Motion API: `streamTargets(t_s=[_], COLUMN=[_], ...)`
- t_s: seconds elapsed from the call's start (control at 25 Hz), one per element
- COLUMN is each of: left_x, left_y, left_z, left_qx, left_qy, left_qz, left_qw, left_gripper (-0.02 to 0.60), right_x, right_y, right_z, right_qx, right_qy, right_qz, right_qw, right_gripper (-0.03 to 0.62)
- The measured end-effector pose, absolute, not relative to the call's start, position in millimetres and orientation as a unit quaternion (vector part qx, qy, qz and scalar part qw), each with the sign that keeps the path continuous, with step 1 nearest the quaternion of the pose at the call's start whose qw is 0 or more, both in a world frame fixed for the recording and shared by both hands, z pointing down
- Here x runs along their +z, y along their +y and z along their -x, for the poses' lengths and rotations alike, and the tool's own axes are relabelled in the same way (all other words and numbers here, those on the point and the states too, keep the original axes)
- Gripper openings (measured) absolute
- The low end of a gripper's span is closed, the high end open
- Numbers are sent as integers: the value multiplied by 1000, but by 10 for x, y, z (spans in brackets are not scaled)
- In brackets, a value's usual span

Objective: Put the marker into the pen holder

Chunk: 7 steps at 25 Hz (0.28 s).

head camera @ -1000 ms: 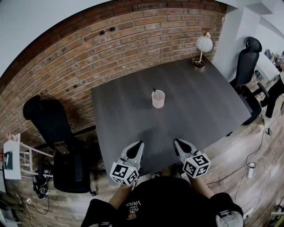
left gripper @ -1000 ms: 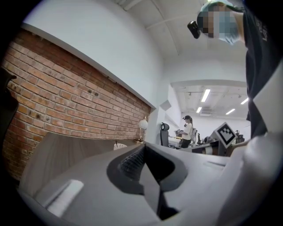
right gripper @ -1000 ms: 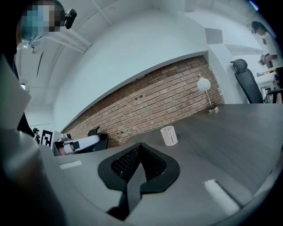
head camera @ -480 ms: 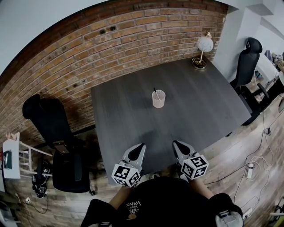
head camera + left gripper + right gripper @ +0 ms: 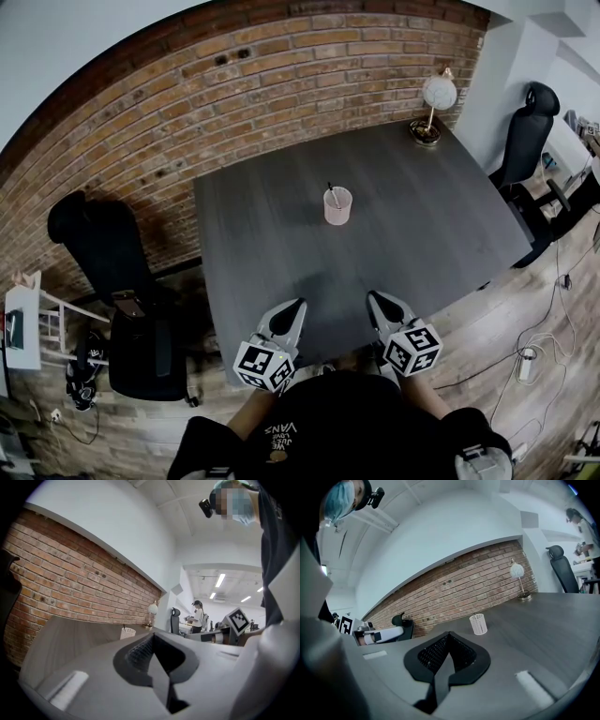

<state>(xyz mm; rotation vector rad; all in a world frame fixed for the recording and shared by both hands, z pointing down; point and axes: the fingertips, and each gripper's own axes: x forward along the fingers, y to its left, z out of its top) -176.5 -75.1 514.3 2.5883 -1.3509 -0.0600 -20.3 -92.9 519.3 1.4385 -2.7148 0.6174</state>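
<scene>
A pale pink mesh pen holder (image 5: 337, 206) stands upright near the middle of the dark grey table (image 5: 441, 216). A dark marker (image 5: 331, 194) sticks out of its top, leaning left. The holder also appears small in the left gripper view (image 5: 127, 633) and in the right gripper view (image 5: 478, 625), where the marker (image 5: 474, 614) pokes above its rim. My left gripper (image 5: 298, 305) and right gripper (image 5: 373, 297) hover side by side at the table's near edge, well short of the holder. Both are shut with nothing between the fingers.
A round white desk lamp (image 5: 433, 103) stands at the table's far right corner. Black office chairs sit at the left (image 5: 103, 253) and the right (image 5: 525, 131). A white rack (image 5: 23, 328) is at the far left. A brick wall (image 5: 281, 75) runs behind the table.
The head view has shifted very slightly. Both grippers stay at the table's near edge, and the holder and marker have not moved.
</scene>
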Motion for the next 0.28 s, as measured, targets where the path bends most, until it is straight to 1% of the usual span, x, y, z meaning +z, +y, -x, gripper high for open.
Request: streamTargets(t_s=[0.28], left_x=[5143], left_y=[-799], left_z=[1757], left_qx=[-22], left_qy=[-463], left_qz=[-879], left_qw=[115], left_gripper=[52], right_x=[5177], right_y=[-989], right_z=[204], right_qx=[196], right_qy=[-868], right_qz=[-456], right_qw=[3], right_gripper=[-5])
